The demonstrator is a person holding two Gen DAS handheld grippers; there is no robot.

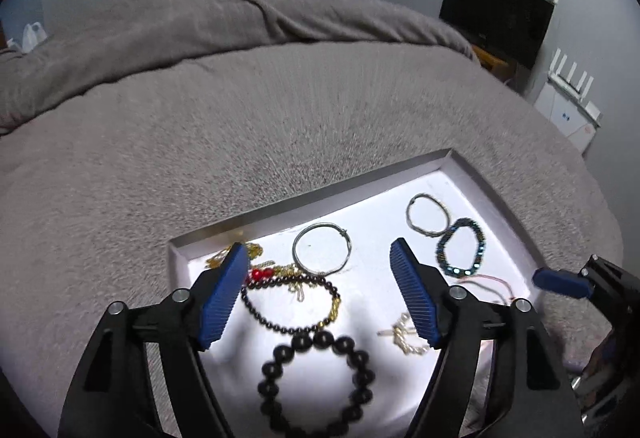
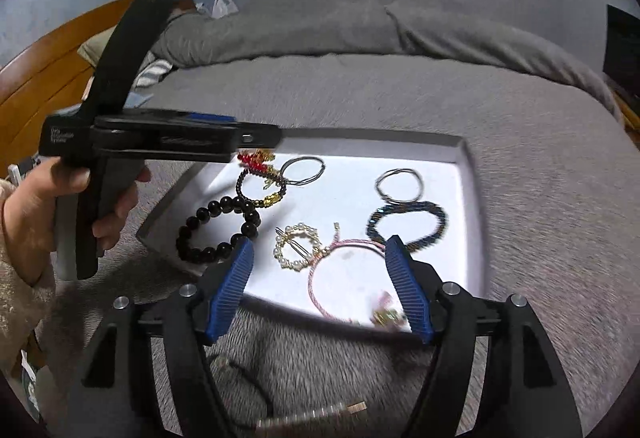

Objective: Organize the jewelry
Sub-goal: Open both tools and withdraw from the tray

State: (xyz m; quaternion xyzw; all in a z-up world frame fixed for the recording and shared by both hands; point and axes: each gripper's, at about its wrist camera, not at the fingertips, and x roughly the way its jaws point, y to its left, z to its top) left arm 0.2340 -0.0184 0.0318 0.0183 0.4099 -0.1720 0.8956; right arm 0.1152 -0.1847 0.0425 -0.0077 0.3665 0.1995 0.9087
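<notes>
both wide-open, empty grippers, left gripper (image 1: 316,290) and right gripper (image 2: 320,288), hover over the tray (image 2: 466,166), probably choosing a bracelet to pinch.

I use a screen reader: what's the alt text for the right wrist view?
Open right gripper hovers over a pink cord bracelet in a white tray of bracelets on a grey bed; the left gripper reaches in opposite.

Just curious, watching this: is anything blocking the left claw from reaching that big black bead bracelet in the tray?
Nothing visible does. The left gripper is open above the white tray, and the black bead bracelet lies uncovered just below it. The small dark bead bracelet lies just beyond it.
</notes>
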